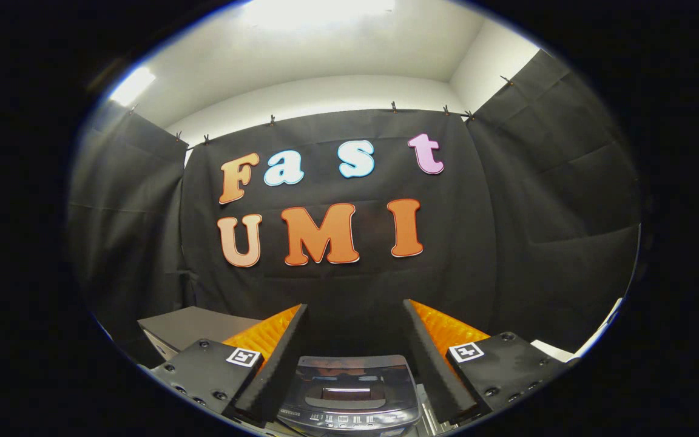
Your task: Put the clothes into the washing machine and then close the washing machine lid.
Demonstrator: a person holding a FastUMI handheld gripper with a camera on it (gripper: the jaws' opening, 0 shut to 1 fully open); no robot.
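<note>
Jaws spread wide, gripping nothing, gripper [355,364] held high over the washing machine [349,394]. Its lid [349,379] lies shut just beneath them. Start or finish, this scene fits either.

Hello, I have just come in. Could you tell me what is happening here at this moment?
A person holds a handheld gripper up in a booth of black cloth. Its fingers stand open and hold nothing. Low down between them sits a small washing machine, seen from above, with its lid down as far as one can tell. A grey box stands beyond the fingers to one side. No clothes are being handled at this moment.
</note>
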